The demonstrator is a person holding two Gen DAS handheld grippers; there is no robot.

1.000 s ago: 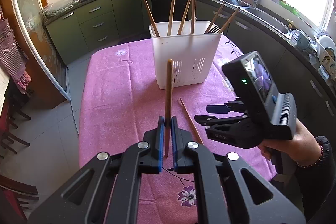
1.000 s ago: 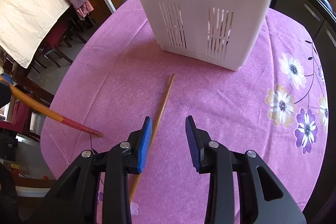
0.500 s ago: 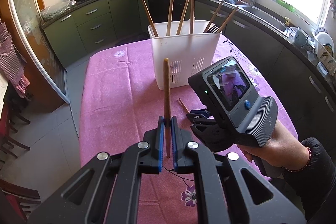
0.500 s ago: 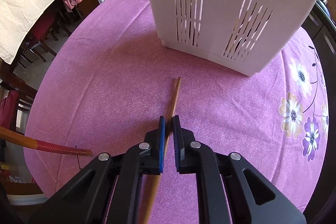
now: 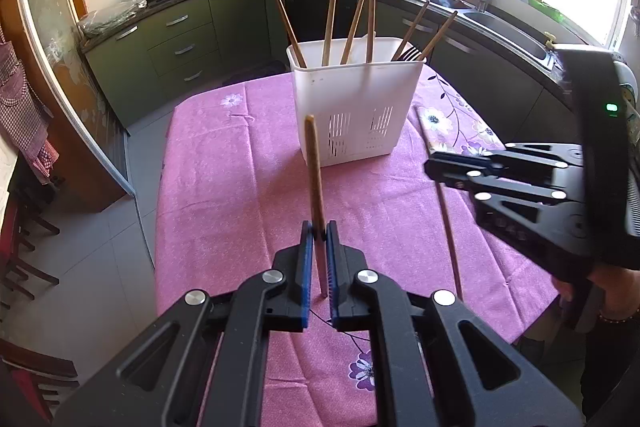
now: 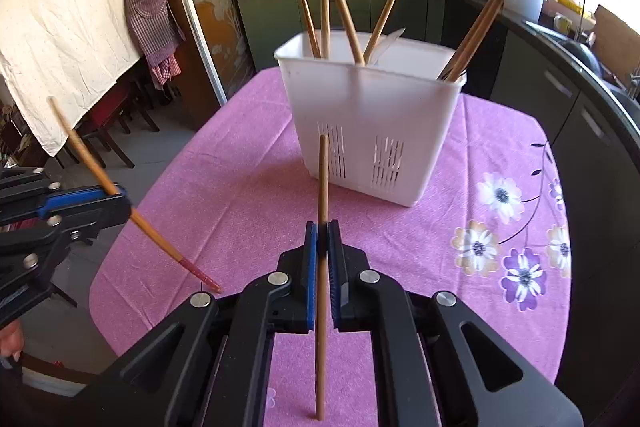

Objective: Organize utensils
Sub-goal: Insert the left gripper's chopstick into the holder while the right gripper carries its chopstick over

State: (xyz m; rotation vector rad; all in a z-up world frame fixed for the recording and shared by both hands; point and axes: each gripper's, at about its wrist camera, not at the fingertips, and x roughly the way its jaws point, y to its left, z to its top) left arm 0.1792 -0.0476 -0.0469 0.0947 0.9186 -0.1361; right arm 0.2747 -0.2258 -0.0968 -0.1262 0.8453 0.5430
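Left gripper: the black two-finger left gripper with blue pads (image 5: pixel 316 247) tilts down toward the table, jaws clamped tight on a slim brown wooden chopstick with a red-painted tip (image 5: pixel 314 179); in the right wrist view that stick slants with its red tip low, near the cloth, and its plain end up.
Right gripper: the black two-finger right gripper with blue pads (image 6: pixel 322 247) also angles downward, jaws pinched fully together on a second plain brown wooden chopstick (image 6: pixel 322 195), which stands nearly upright between the pads, its lower end just above the cloth.
Hand: the person's right hand (image 5: pixel 576 287), in a dark sleeve, grips the right tool's handle at the right edge of the left wrist view; only a fingertip of the other hand shows in the right wrist view.
Relation: the two grippers sit side by side, apart, both short of the holder.
Holder: a white rectangular plastic utensil holder with slotted walls (image 6: pixel 372 115) stands upright on the table, beyond both grippers.
Holder contents: several brown wooden chopsticks lean out in different directions; dark fork tines (image 5: pixel 408 55) show at its right corner in the left wrist view.
Table: a pink cloth with purple and white flowers (image 6: pixel 500 227) covers it.
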